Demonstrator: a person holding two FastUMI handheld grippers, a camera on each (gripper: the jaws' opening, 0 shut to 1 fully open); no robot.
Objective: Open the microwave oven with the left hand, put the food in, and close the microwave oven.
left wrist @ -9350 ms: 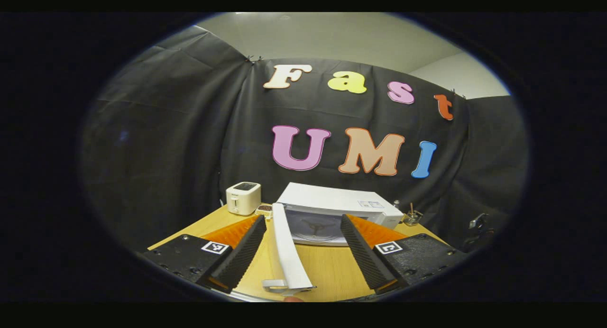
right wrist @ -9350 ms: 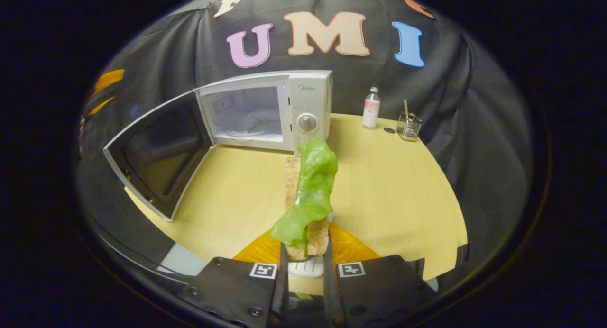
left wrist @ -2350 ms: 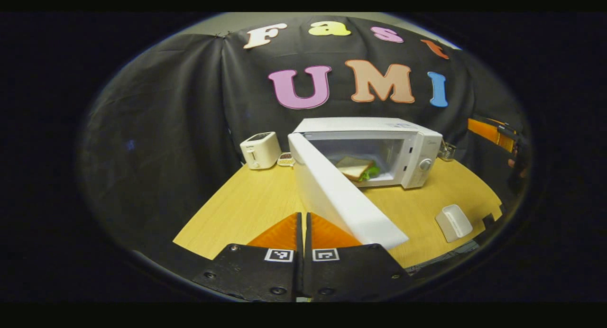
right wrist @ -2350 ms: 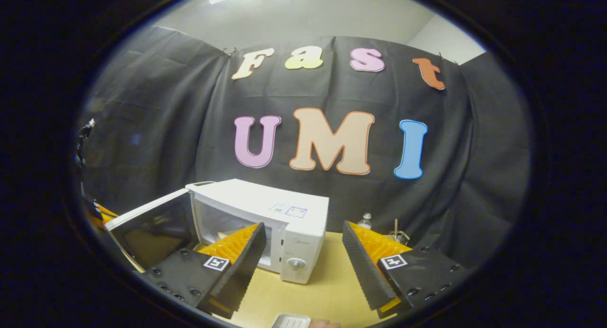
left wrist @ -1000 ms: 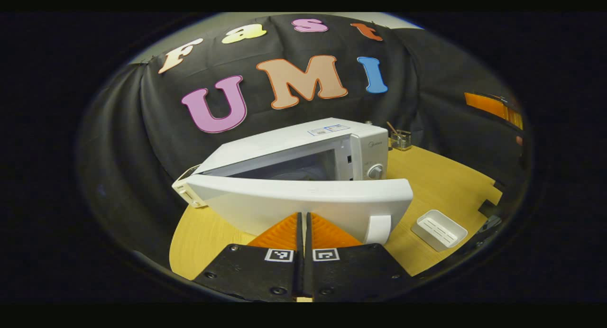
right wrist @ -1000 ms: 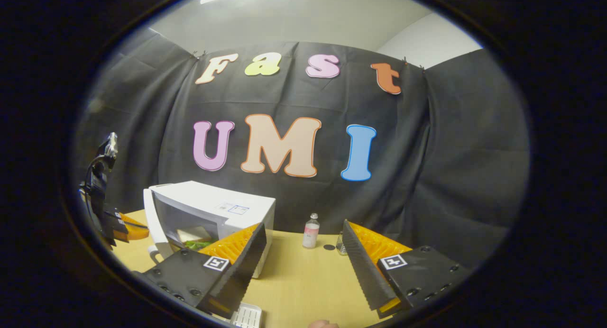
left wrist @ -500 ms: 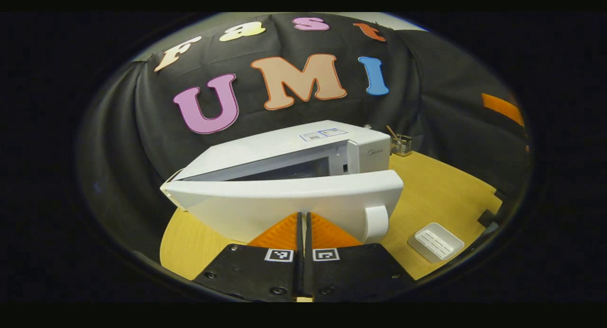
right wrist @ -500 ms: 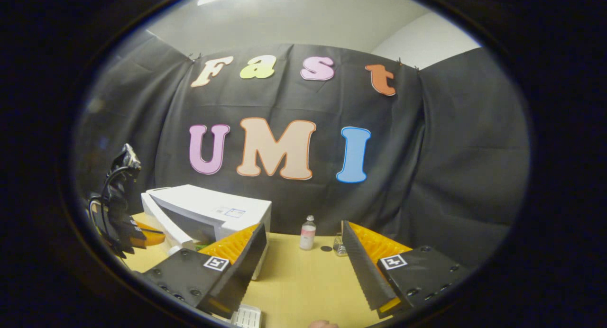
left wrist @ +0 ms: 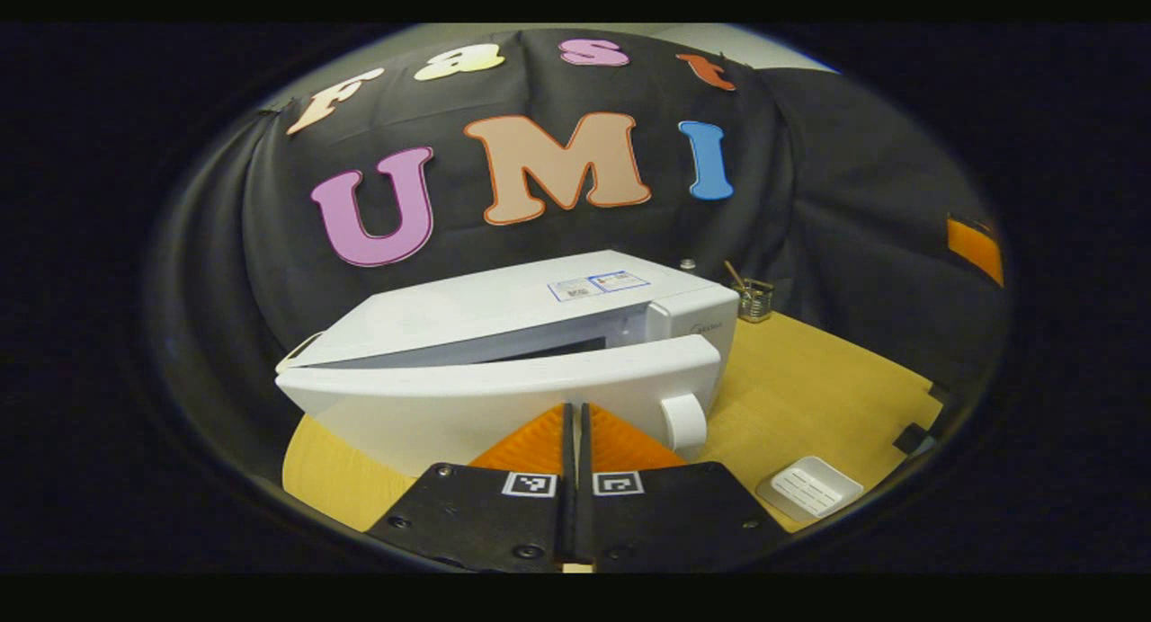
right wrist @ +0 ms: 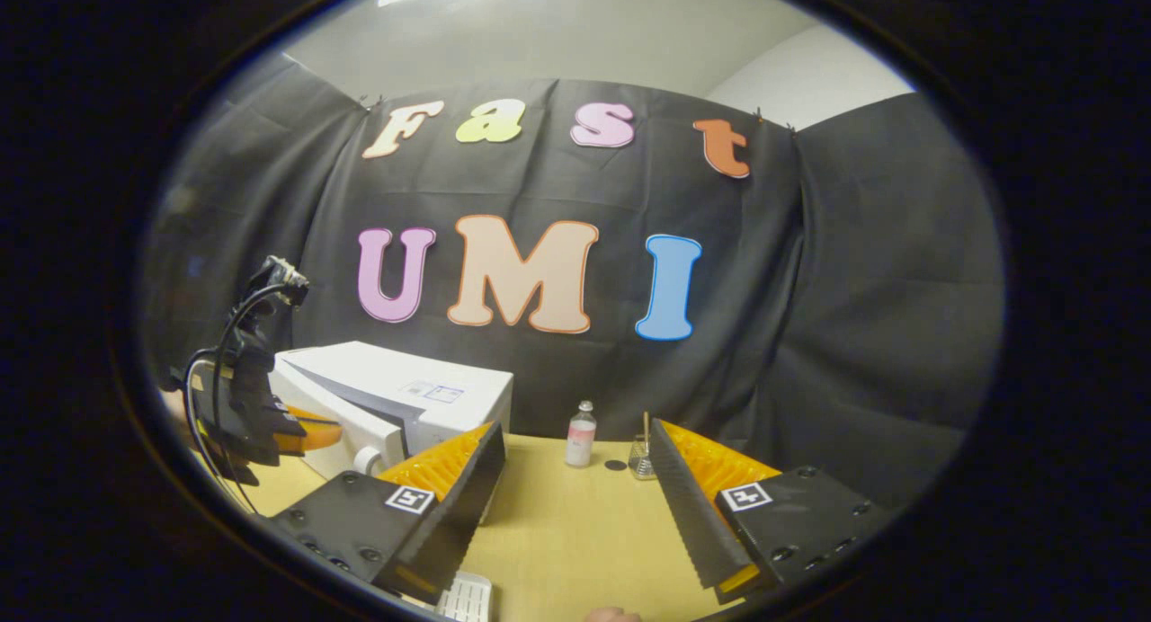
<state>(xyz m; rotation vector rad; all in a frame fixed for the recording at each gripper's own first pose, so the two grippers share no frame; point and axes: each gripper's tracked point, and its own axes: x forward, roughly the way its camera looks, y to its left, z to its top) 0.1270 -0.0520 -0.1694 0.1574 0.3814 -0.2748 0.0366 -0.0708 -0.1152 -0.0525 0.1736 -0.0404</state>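
The white microwave oven (left wrist: 504, 303) stands on the wooden table (left wrist: 809, 379). Its door (left wrist: 504, 397) is nearly closed, with a narrow dark gap left along the top. My left gripper (left wrist: 575, 415) is shut, its tips pressed flat against the door's outer face, left of the round handle (left wrist: 685, 422). The food inside is hidden by the door. In the right gripper view the microwave oven (right wrist: 405, 393) sits at the left, with the left gripper (right wrist: 297, 433) and its cables against the door. My right gripper (right wrist: 575, 478) is open and holds nothing, above the table.
A small white tray (left wrist: 807, 487) lies on the table near the front edge, also seen as the tray (right wrist: 468, 597). A small bottle (right wrist: 580, 435) and a wire holder (right wrist: 640, 456) stand at the back by the black cloth.
The door has swung further toward the oven, pushed by my shut left gripper; the gap is narrower. My right gripper stays open and about still.
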